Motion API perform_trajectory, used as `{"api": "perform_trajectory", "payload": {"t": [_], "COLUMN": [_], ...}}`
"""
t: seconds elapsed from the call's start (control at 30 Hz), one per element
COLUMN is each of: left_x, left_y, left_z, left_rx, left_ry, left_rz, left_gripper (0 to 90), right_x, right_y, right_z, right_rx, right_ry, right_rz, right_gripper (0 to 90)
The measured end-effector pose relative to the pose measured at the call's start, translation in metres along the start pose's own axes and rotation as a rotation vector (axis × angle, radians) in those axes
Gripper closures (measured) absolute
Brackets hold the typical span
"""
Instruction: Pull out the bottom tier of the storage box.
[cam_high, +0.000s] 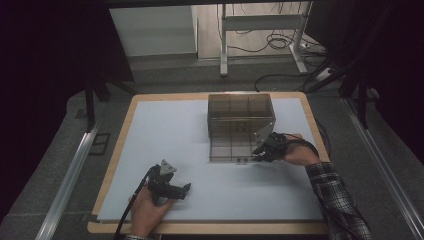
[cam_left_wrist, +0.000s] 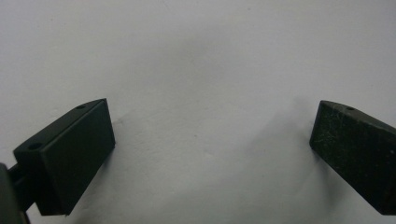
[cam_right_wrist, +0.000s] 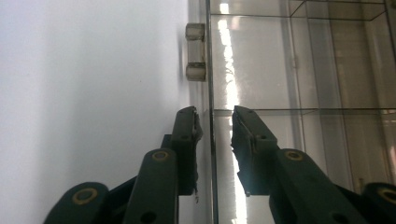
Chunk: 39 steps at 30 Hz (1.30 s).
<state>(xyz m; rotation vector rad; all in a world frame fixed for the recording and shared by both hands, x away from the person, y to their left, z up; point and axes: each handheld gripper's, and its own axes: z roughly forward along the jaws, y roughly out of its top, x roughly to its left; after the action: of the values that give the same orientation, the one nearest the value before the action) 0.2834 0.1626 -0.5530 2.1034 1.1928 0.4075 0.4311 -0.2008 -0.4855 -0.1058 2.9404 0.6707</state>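
Smoked acrylic box (cam_high: 240, 117), compartments bare

The high view is dim, its corners falling to black, with the pale surface (cam_high: 175, 130) lit softly from above. In the right gripper view a bright glare streak runs down the clear box (cam_right_wrist: 280, 60). The left gripper view is soft, with faint shadows.

Two hand-held tools at a clear box on a pale surface

The right tool (cam_high: 262, 154) sits at the front right edge of the smoky transparent compartmented plastic box (cam_high: 240, 116); the left tool (cam_high: 186, 189) lies well apart on the light grey, wood-edged surface (cam_high: 165, 130), pointing right.
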Motion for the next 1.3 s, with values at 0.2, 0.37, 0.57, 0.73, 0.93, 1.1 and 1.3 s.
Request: {"api": "perform_trajectory", "payload": {"t": [0.2,0.37,0.57,0.73,0.93,1.1,1.3], "left_x": [0.000,0.000,0.000,0.000,0.000,0.000,0.000], "left_y": [0.000,0.000,0.000,0.000,0.000,0.000,0.000], "left_z": [0.000,0.000,0.000,0.000,0.000,0.000,0.000], "left_rx": [0.000,0.000,0.000,0.000,0.000,0.000,0.000], "left_ry": [0.000,0.000,0.000,0.000,0.000,0.000,0.000], "left_rz": [0.000,0.000,0.000,0.000,0.000,0.000,0.000], "left_gripper": [0.0,0.0,0.0,0.0,0.0,0.0,0.0], "right_x": [0.004,0.006,0.009,0.012,0.018,0.022,0.026], "right_y": [0.004,0.006,0.006,0.006,0.006,0.005,0.002], "right_z": [-0.004,-0.005,-0.007,-0.009,-0.014,-0.017,-0.021], "right_rx": [-0.015,-0.019,-0.032,-0.038,-0.050,-0.065,-0.083], "right_ry": [-0.020,-0.026,-0.030,-0.040,-0.065,-0.089,-0.114], "right_rz": [-0.001,-0.001,0.009,0.022,0.033,0.056,0.077], "right_gripper": [66.4,64.0,60.3,54.6,48.8,44.1,39.6]}}
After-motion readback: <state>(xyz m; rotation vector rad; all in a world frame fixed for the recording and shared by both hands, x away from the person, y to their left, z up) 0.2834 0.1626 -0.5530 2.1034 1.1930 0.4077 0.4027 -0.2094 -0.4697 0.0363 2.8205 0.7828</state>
